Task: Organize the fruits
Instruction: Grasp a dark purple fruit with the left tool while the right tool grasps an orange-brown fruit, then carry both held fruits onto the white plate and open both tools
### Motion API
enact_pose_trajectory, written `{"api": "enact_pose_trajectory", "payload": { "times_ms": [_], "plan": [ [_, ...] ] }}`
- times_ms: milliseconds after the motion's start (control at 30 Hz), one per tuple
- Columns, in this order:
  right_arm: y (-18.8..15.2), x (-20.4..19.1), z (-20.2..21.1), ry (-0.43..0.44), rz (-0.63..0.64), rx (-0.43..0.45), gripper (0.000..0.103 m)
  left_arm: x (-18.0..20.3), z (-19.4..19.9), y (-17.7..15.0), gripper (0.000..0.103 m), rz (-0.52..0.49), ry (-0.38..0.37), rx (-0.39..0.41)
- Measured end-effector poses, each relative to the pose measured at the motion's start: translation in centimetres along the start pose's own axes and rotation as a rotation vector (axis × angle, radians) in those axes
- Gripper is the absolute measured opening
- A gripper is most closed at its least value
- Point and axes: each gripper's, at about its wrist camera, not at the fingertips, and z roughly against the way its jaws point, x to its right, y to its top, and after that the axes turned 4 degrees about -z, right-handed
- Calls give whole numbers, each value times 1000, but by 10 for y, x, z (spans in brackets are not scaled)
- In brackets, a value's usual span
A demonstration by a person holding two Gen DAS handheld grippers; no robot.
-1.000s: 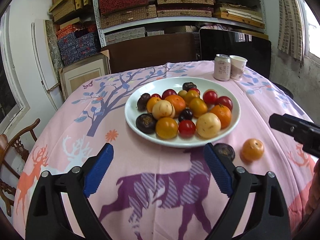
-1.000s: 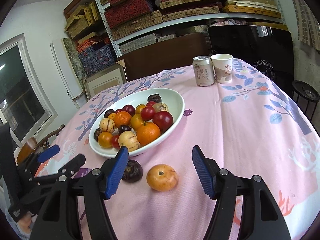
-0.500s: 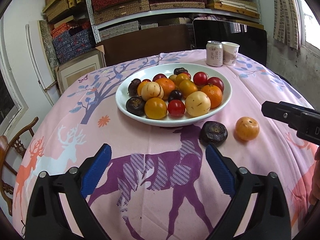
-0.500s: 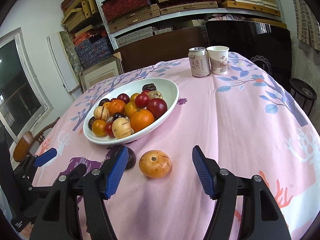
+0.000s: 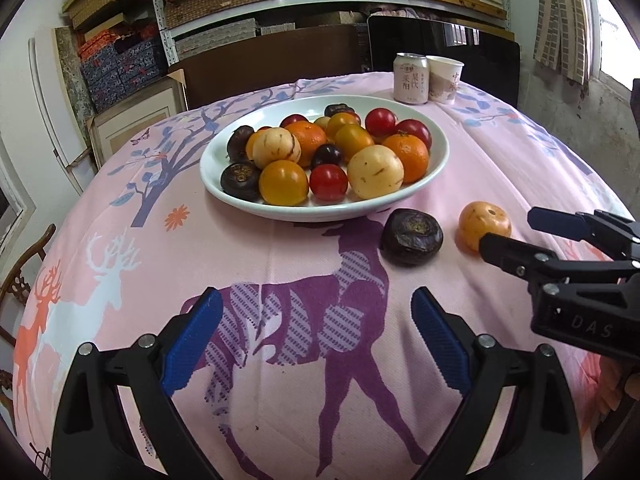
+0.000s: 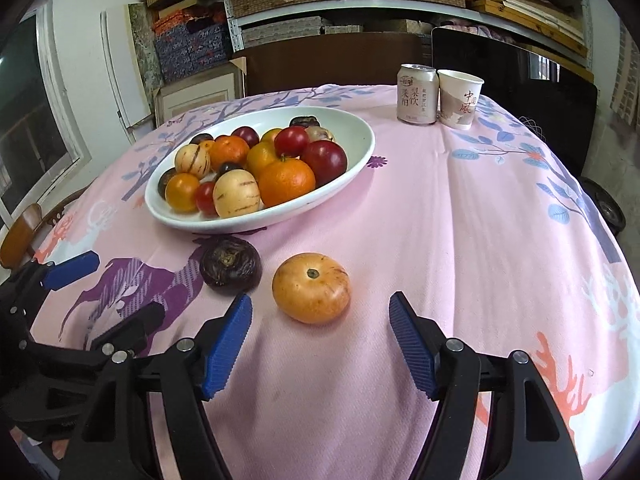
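Right gripper [image 6: 320, 344] jaws opening, nothing clamped; orange fruit [image 6: 311, 287] just beyond at 12 o'clock. Dark fruit [image 6: 230, 265] just beside at 9, below white bowl [image 6: 360, 128] of fruit. Left gripper [image 5: 316, 340] jaws apart, empty.

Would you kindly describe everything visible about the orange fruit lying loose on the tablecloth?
The orange fruit is round, slightly flattened, smooth and glossy, with faint speckles and a small brown stem scar facing up. It rests on the pink tablecloth, outside the white plate, apart from the dark fruit beside it. Nothing grips it; the right gripper, jaws opening, sits just short of it.
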Motion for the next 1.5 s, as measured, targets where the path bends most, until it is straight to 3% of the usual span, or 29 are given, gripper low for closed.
{"api": "enact_pose_trajectory", "payload": {
  "times_ms": [133, 200, 233, 433, 667, 967, 1033, 1167, 1300, 1500],
  "plan": [
    [5, -1, -12, 19, -12, -33, 72, 4, -4, 0, 93, -14, -7, -17],
    [7, -2, -19, 38, -17, -59, 59, 6, -6, 1, 93, -18, -16, -25],
    [7, -1, -21, 42, -21, -75, 45, 7, -7, 1, 93, -17, -22, -28],
    [13, 15, -6, 29, -65, -23, 44, 15, -17, 11, 93, 36, -92, -44],
    [23, 53, 8, 42, -233, 26, 45, 44, -29, 30, 93, 21, -33, -37],
    [22, 55, 13, 61, -246, 39, 45, 69, -39, 46, 93, -25, -2, -40],
    [22, 57, 14, 62, -254, 42, 45, 70, -42, 48, 89, -24, -5, -45],
    [22, 58, 15, 65, -258, 43, 45, 69, -49, 48, 53, -16, -27, -79],
    [22, 57, 15, 66, -254, 40, 45, 61, -50, 46, 43, 27, -44, -83],
    [21, 55, 15, 72, -249, 43, 45, 55, -32, 36, 42, 17, -36, -32]
  ]
}}
